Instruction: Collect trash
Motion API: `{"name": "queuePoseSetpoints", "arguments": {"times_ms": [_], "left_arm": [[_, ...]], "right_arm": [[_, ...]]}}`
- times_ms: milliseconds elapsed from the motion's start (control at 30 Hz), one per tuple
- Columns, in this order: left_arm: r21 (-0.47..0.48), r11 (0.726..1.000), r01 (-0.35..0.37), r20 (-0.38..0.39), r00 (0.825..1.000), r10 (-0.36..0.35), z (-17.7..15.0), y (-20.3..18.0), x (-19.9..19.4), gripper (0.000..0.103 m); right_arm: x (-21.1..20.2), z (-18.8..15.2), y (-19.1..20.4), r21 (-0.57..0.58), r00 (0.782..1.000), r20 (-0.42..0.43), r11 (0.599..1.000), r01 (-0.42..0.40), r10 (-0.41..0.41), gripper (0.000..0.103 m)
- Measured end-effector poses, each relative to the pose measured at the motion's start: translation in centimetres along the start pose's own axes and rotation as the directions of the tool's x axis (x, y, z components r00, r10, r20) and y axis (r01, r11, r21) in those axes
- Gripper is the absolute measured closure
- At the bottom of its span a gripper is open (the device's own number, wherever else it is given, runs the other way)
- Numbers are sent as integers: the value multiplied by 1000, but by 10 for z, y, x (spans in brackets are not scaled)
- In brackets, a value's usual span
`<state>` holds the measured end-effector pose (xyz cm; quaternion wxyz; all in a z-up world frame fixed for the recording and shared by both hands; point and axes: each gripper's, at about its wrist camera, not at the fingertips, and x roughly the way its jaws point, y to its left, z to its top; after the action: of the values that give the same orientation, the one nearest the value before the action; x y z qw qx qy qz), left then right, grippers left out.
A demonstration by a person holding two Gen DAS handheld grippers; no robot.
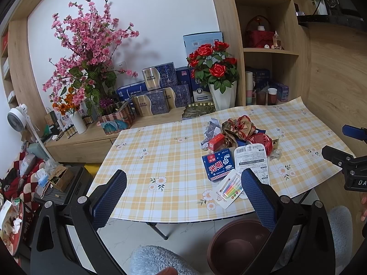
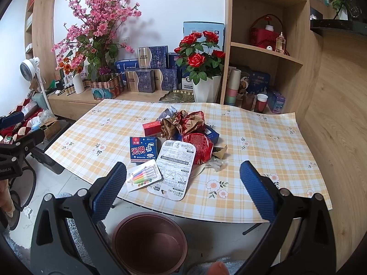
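Since both grippers hang spread wide w/ nothing between the pads, the left gripper (image 1: 183, 197) and right gripper (image 2: 183, 190) are at the very start, so the step in hand looks like picking a first piece off the trash pile (image 2: 183, 135) in the middle of the checked tablecloth (image 2: 263, 142). Nearest the table edge lie the flat bits: a marker card (image 2: 143, 177) just beside a white printed sheet (image 2: 174, 169), w/ a blue box (image 2: 143, 150) behind them and a small red box (image 2: 151, 128) further back, touching the crumpled foil wrappers (image 2: 183, 121) and a red packet (image 2: 199, 144). A brown bin (image 2: 149, 243) stands on the floor right below the near table edge, apparently empty. To do it well, prob. start w/ the closest items so nothing gets dragged off the heap; the right gripper sits better over the sheet, the left over the card. Flat card is hard to pinch from above, so slide it toward the edge till it overhangs, then close on the lip. Boxes should grip easily across their short sides. Crumpled foil is springy: squeeze the bulk, not a loose tail. Release low over the bin, as light paper may drift onto the floor.
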<state>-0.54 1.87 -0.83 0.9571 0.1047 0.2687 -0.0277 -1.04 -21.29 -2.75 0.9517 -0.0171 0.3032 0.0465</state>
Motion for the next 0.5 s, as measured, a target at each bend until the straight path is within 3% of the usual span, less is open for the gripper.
{"name": "queuePoseSetpoints", "arguments": {"times_ms": [500], "left_arm": [[-2, 1000, 0, -9, 1000, 0, -8, 1, 6, 5]], "right_arm": [[3, -2, 1, -2, 1000, -5, 1000, 2, -2, 6]]}}
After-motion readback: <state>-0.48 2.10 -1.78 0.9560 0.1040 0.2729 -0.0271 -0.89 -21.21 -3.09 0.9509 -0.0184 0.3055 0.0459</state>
